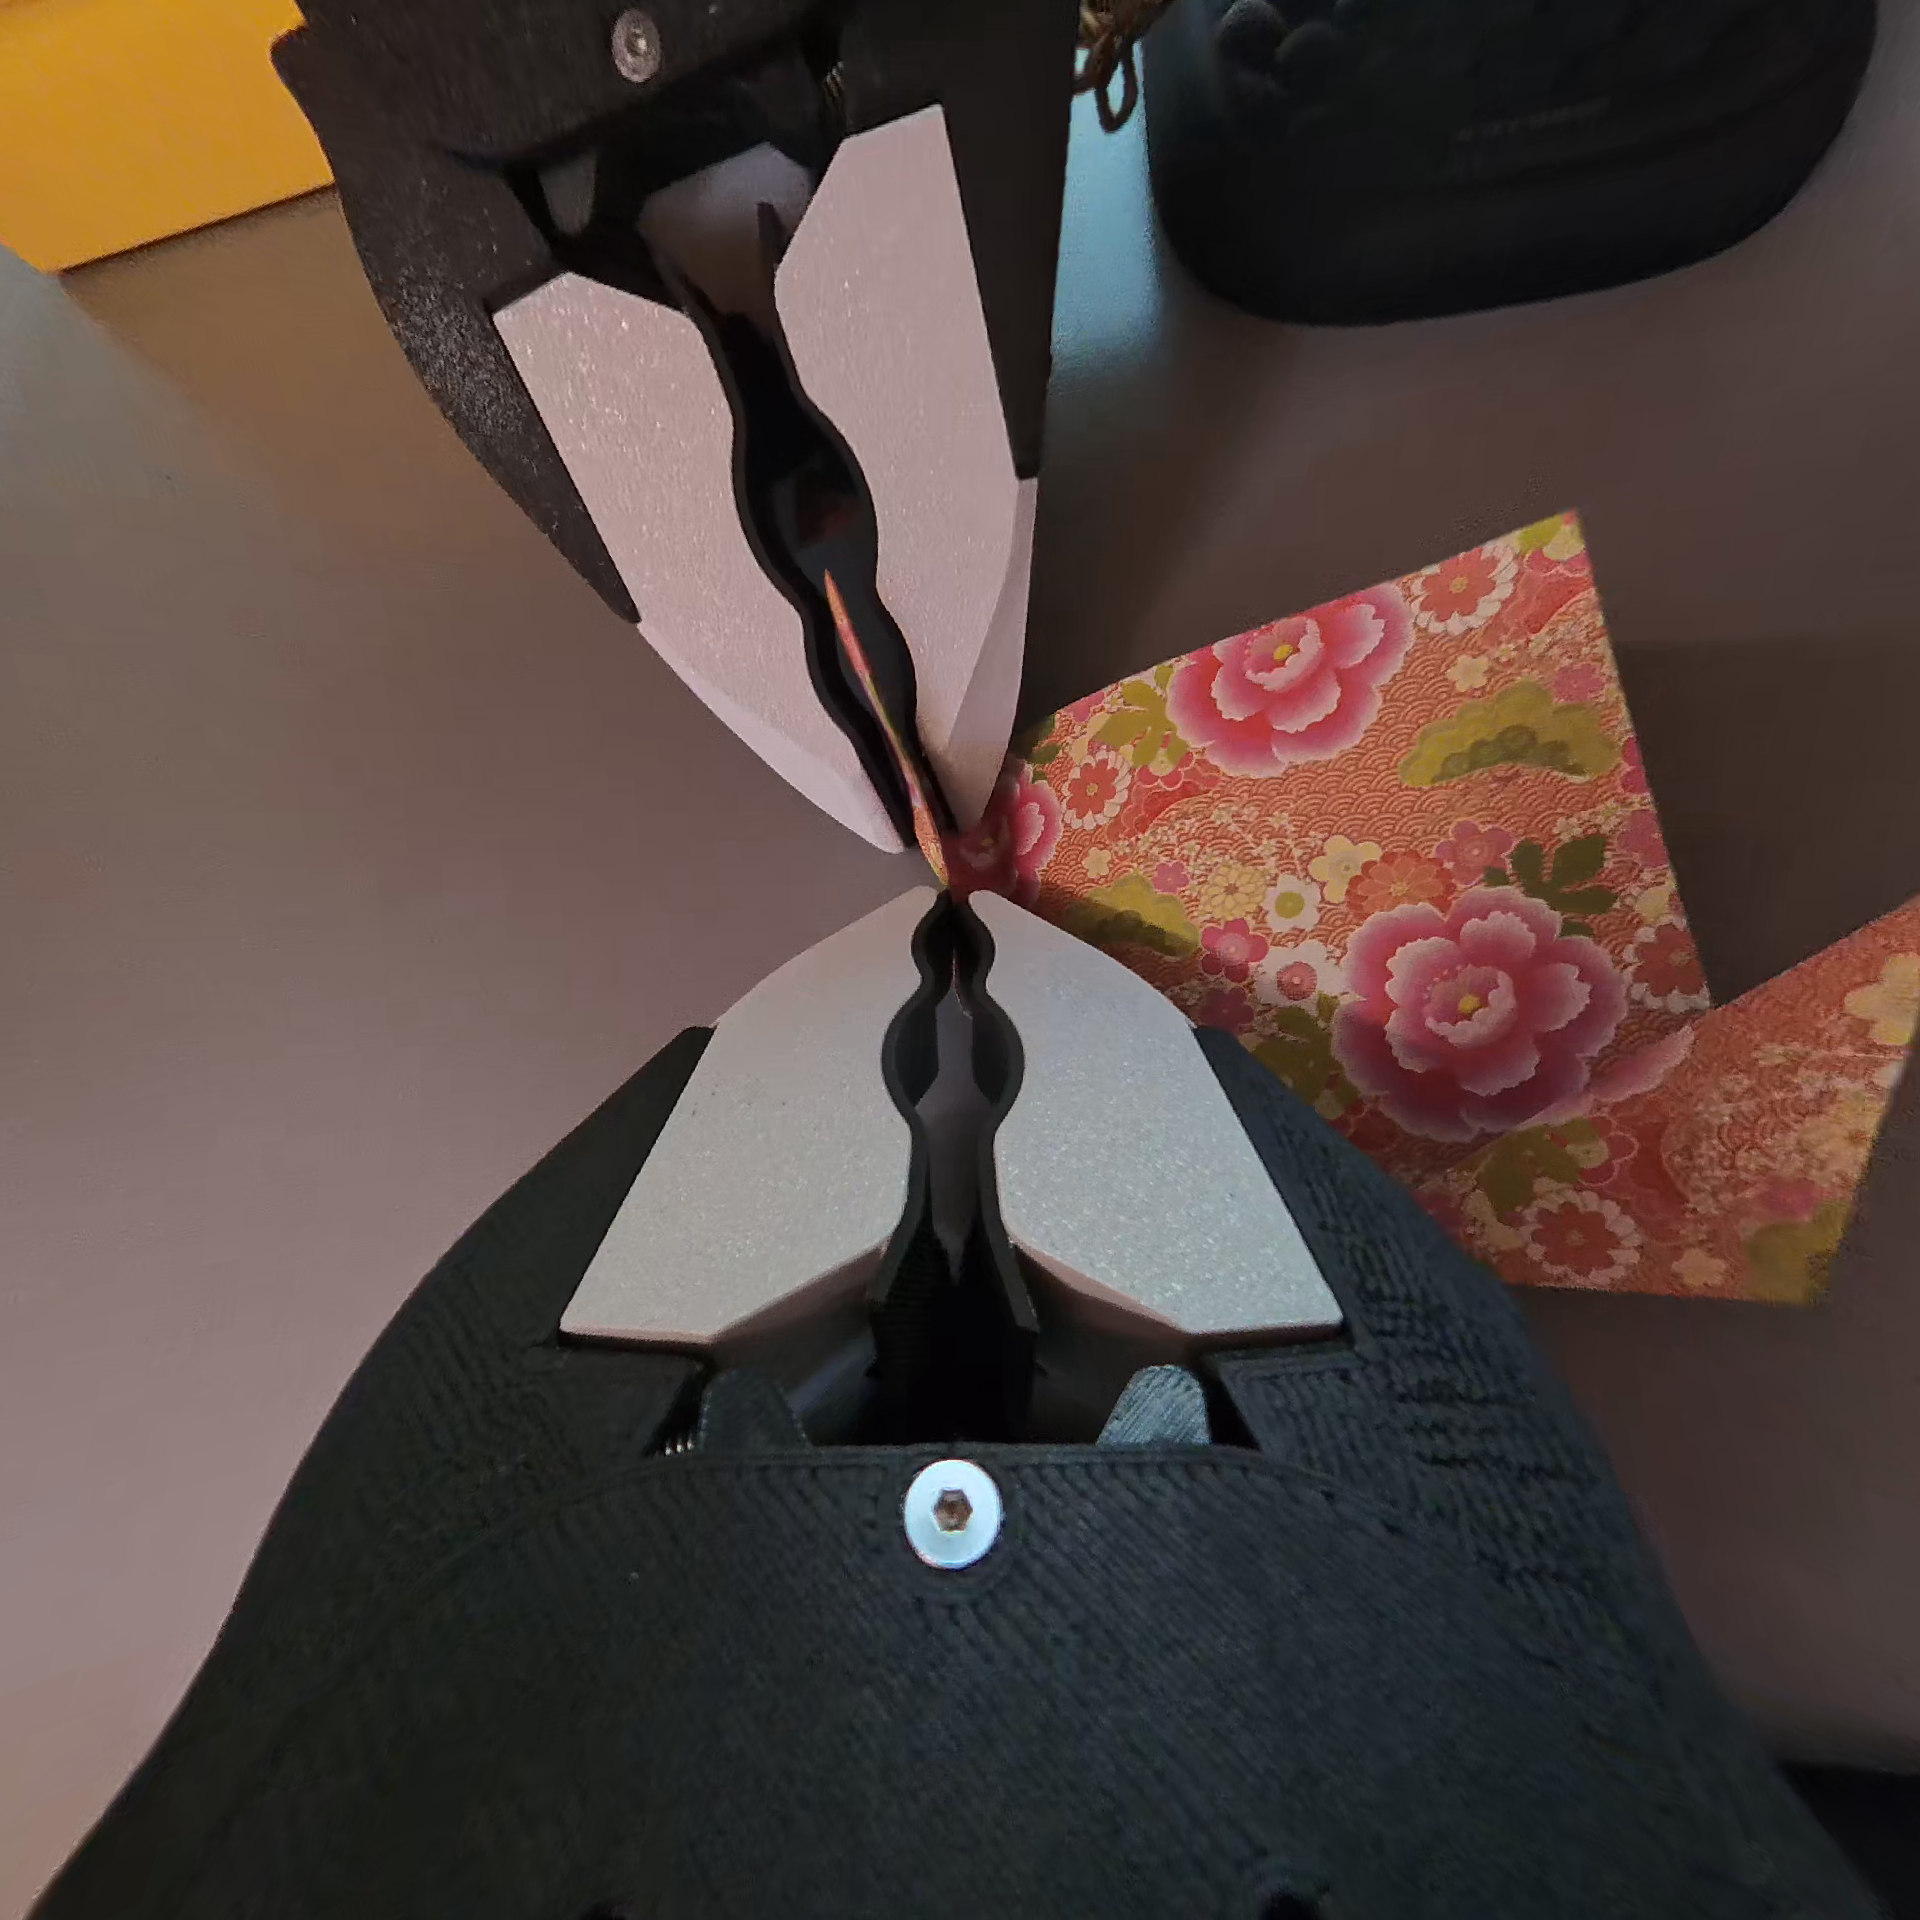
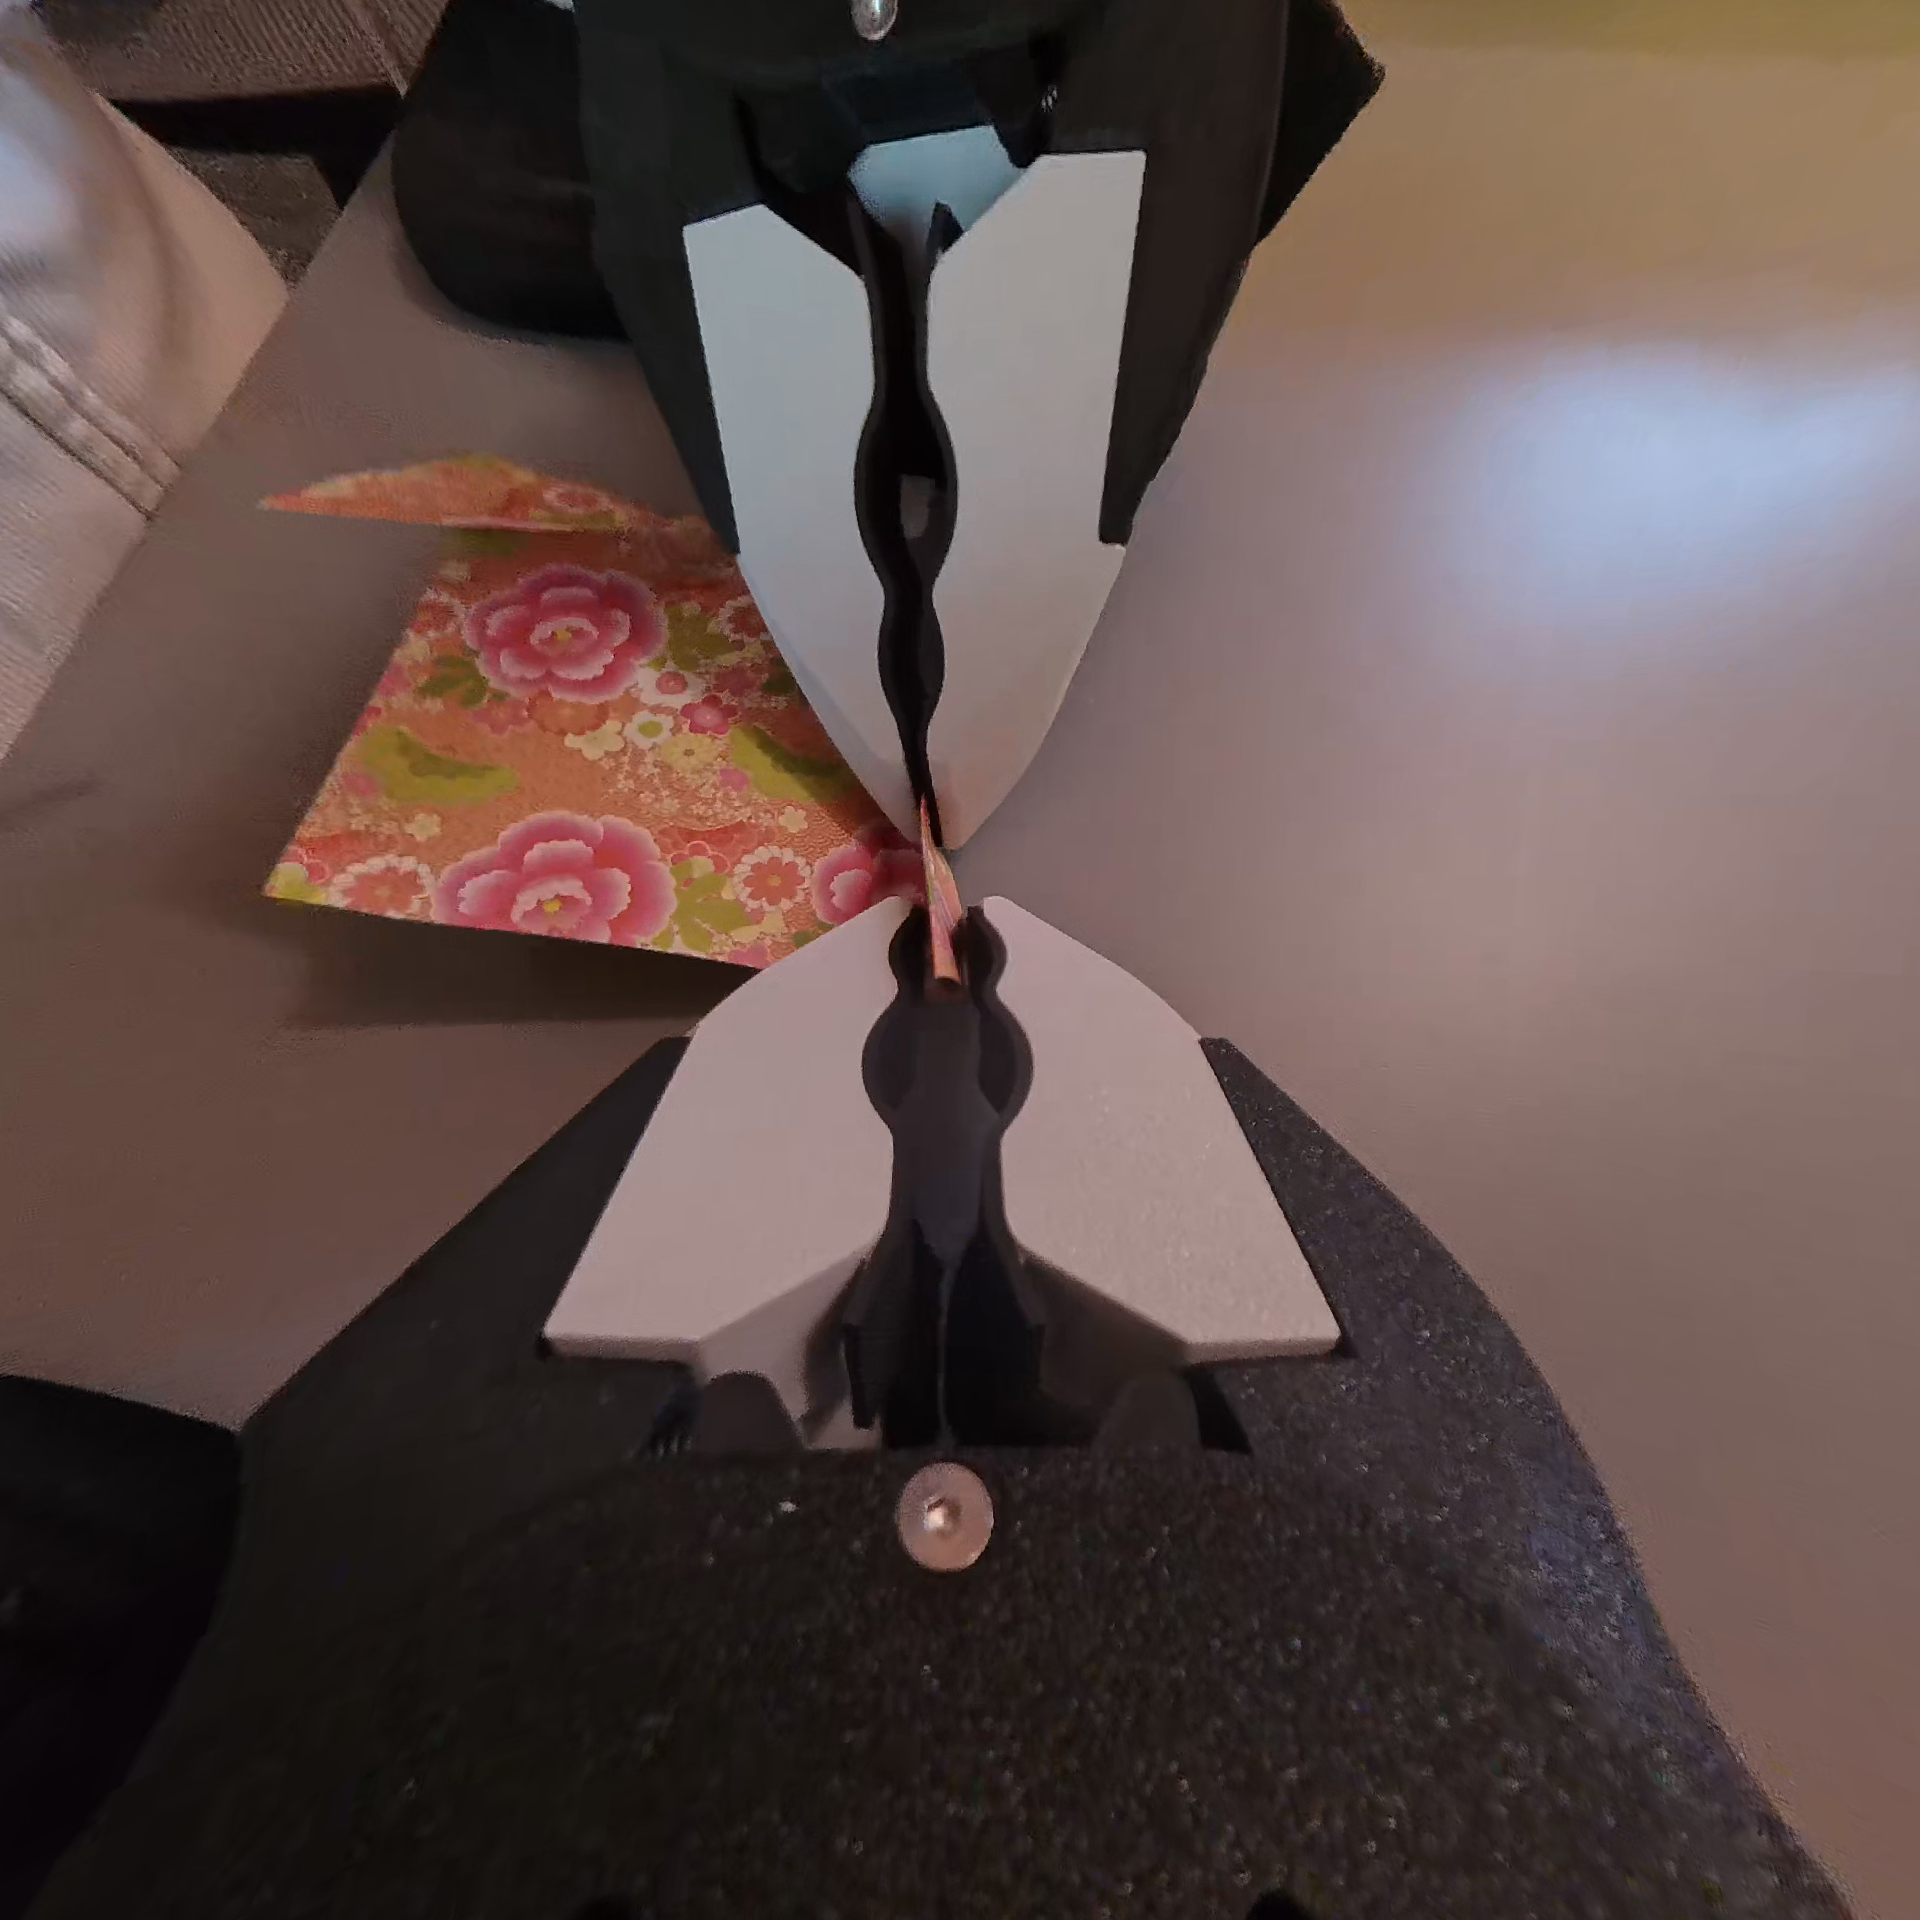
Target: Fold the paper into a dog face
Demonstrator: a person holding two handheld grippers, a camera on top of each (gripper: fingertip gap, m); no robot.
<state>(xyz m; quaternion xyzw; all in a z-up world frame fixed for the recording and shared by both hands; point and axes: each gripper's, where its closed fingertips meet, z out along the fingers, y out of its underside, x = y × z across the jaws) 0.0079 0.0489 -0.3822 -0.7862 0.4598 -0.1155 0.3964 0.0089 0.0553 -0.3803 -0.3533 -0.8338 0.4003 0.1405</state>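
Grippers tip to tip on floral paper [image 1: 1382, 914] corner.
Left gripper [image 1: 954, 912] and right gripper [image 2: 940, 914] both pinch it closed, above table [image 1: 364, 831].

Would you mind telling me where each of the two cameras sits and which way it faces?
Left wrist view: sits on the left gripper, looking along its fingers over the table; the right gripper comes in opposite, the floral paper lies to the right.
Right wrist view: sits on the right gripper, facing the left gripper; the paper lies to the left.
Shared: both grippers, tip to tip, shut on one paper corner.
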